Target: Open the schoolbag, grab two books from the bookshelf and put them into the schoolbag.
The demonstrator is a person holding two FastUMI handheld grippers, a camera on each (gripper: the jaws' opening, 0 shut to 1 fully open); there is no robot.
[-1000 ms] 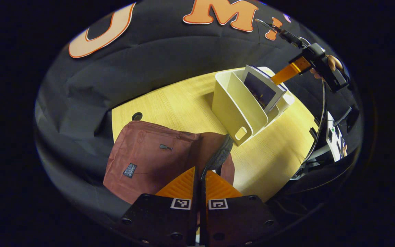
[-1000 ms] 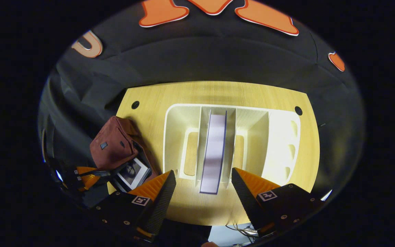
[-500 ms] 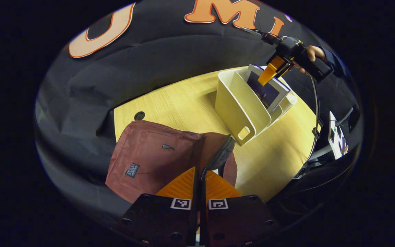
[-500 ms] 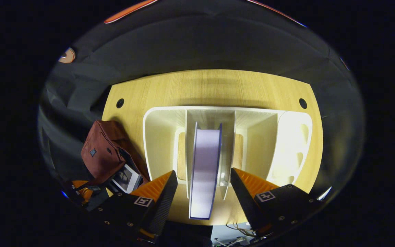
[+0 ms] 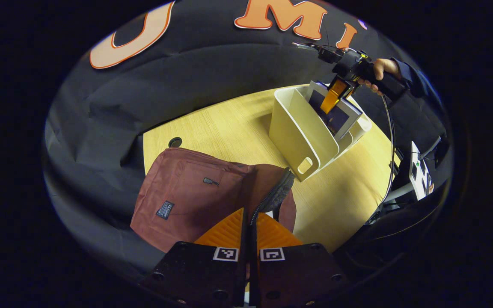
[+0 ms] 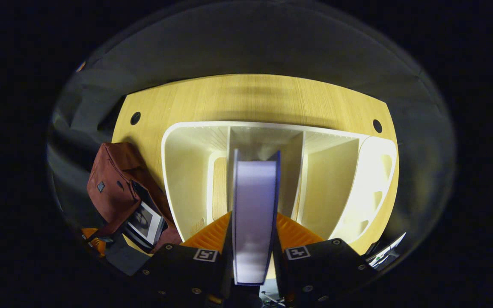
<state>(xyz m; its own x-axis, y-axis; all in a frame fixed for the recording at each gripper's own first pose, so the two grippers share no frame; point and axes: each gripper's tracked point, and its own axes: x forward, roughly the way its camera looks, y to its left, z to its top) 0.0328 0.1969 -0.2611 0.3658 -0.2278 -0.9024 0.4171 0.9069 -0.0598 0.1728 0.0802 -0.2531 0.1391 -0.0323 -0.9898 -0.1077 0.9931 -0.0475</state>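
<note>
Book being clamped by right gripper for lifting from bookshelf | left gripper pinching schoolbag zipper edge, holding mouth open | first book at 8 o'clock, sitting inside.

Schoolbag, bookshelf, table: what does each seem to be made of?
Schoolbag: matte maroon woven fabric, likely nylon or canvas; it creases and sags softly. Bookshelf: cream moulded plastic, by its smooth, rounded walls and cut-out handle. Table: light wood-grain surface, possibly laminate; fine parallel grain lines show.
</note>
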